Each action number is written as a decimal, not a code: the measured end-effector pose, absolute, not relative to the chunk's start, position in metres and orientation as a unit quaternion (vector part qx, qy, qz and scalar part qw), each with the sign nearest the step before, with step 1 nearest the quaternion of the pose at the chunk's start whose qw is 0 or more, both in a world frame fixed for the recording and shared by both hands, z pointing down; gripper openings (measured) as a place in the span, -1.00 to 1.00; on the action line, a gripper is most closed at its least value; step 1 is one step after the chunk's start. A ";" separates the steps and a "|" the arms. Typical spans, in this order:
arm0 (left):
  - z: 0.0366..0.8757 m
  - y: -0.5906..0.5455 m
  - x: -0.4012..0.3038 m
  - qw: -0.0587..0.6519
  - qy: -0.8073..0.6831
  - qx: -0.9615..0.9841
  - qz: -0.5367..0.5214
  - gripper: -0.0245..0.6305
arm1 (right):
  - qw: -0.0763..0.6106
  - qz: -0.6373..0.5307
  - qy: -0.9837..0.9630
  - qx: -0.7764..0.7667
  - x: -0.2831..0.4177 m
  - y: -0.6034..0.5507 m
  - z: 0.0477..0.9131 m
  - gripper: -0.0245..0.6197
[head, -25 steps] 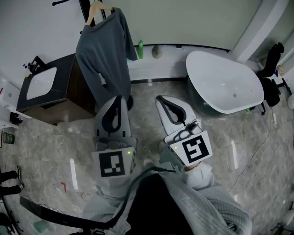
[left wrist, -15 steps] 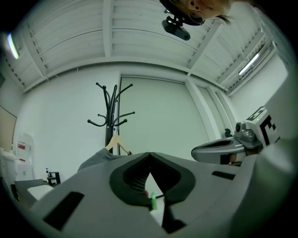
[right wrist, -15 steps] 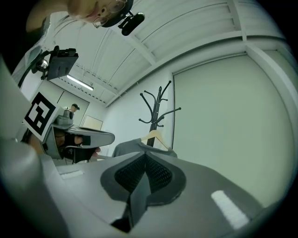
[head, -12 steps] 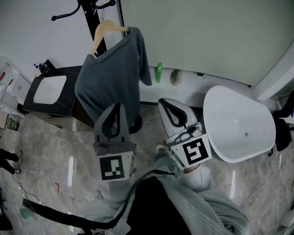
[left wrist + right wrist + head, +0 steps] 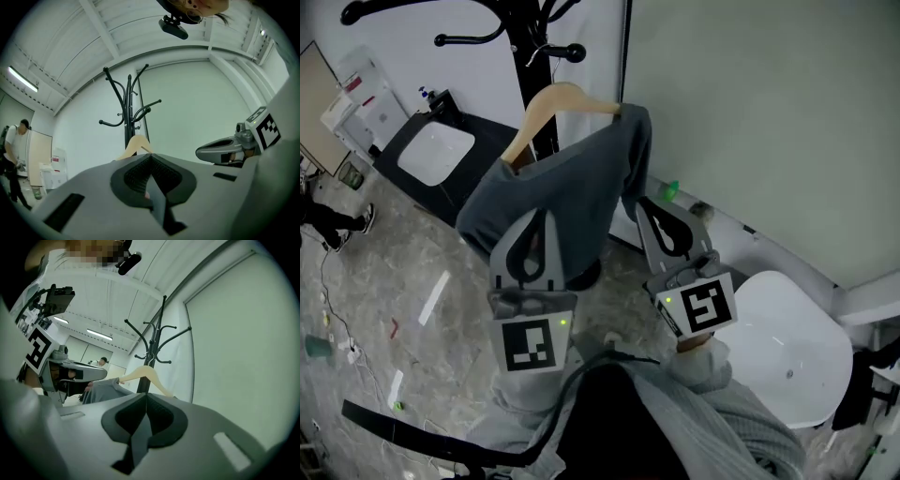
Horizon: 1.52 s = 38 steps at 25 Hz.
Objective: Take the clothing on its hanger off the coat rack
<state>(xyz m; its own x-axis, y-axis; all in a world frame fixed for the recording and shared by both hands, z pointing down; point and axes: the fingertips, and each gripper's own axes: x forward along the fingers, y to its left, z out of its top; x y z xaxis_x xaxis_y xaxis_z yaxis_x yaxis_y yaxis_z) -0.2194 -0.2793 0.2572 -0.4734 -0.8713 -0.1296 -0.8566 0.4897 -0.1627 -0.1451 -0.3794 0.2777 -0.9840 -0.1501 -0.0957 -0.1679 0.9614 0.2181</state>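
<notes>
The grey top (image 5: 572, 202) hangs on a pale wooden hanger (image 5: 561, 97) at the upper middle of the head view. The hanger's wire hook (image 5: 540, 53) sits over a peg of the black coat rack (image 5: 528, 28) at the top of the frame. The left claw (image 5: 539, 225) is closed tight and empty, its tip in front of the lower part of the cloth. The right claw (image 5: 654, 217), just right of the draped sleeve, is likewise closed and holds nothing.

The top looks soft and limp. It would likely sag and slide if pinched by the fabric alone, and a pull on the cloth could drag it off the hanger. The hanger is stiff and light, with smooth wood that may slip in the pads. The bare stretch of wood showing above the collar looks like the best hold, near the neck where the hook rises. From there a lift should clear the hook from the peg. The cloth seems bunched toward the right shoulder, though from this angle I cannot tell how firmly it sits. A second hold low on the cloth may steady the swing.
</notes>
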 end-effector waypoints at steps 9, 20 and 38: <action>0.254 -0.288 -0.272 0.096 0.877 -0.468 -0.056 -0.91 | 0.051 0.111 0.992 -0.029 -0.217 -0.386 0.277 -0.92; 0.236 -0.297 -0.293 0.127 0.887 -0.431 -0.103 -0.91 | 0.050 0.167 0.984 -0.042 -0.246 -0.417 0.263 -0.91; 0.253 -0.323 -0.331 0.129 0.867 -0.287 -0.385 -0.31 | -0.016 0.337 0.941 0.022 -0.309 -0.444 0.263 -0.29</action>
<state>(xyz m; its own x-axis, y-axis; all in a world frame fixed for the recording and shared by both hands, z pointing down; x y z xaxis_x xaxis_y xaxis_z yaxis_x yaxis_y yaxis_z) -0.3312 -0.3234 0.2530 -0.8013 -0.5982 -0.0029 -0.3988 0.5379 -0.7427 -0.3087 -0.4445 0.2634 -0.9986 0.0300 0.0442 0.0513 0.7719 0.6337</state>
